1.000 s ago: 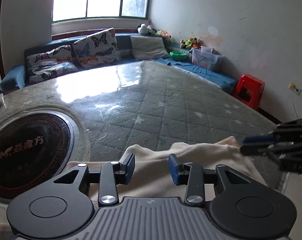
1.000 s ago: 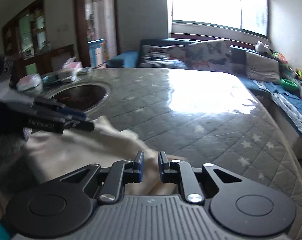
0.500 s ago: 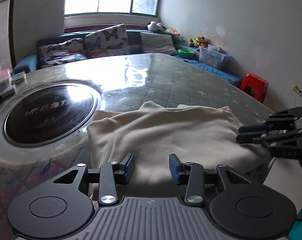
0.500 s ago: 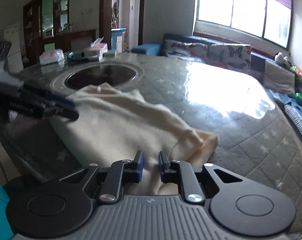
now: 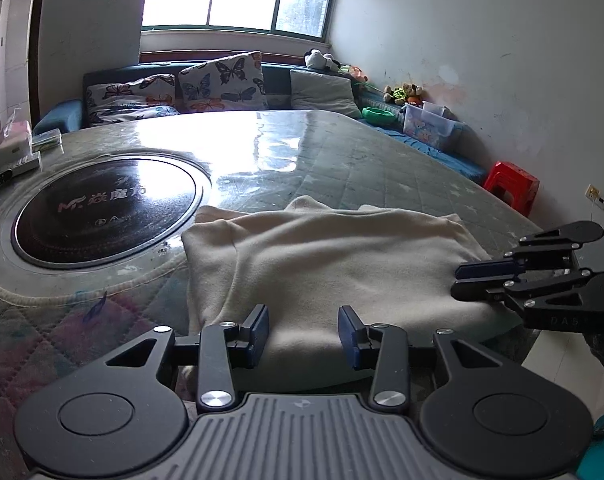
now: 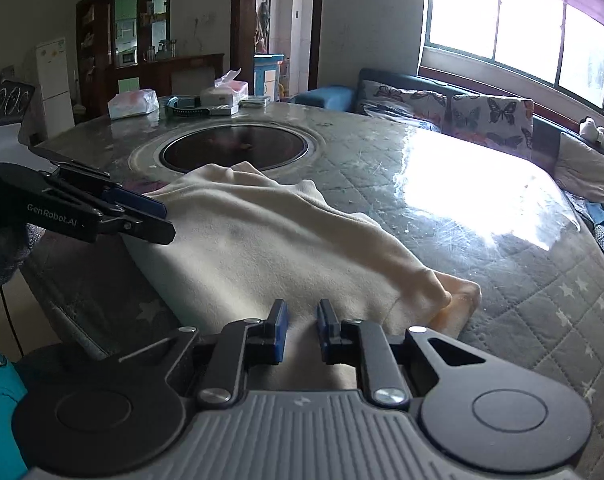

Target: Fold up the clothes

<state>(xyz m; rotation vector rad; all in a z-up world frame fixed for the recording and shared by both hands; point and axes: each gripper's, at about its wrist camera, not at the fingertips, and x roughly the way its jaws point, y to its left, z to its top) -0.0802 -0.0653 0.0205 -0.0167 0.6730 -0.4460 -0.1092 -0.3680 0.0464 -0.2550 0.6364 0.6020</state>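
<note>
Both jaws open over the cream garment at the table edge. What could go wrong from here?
1. The cream garment overhangs the near edge of the table; with the left gripper and right gripper both open, it may slide off.
2. The bunched corner at the right side could leave the next fold uneven.

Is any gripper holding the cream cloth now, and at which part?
Nothing is held: the left gripper and right gripper are open above the cream cloth.

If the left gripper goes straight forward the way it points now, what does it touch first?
Most likely the cream fleece garment, which lies directly ahead of the open left gripper; its height above the cloth is unclear.
</note>
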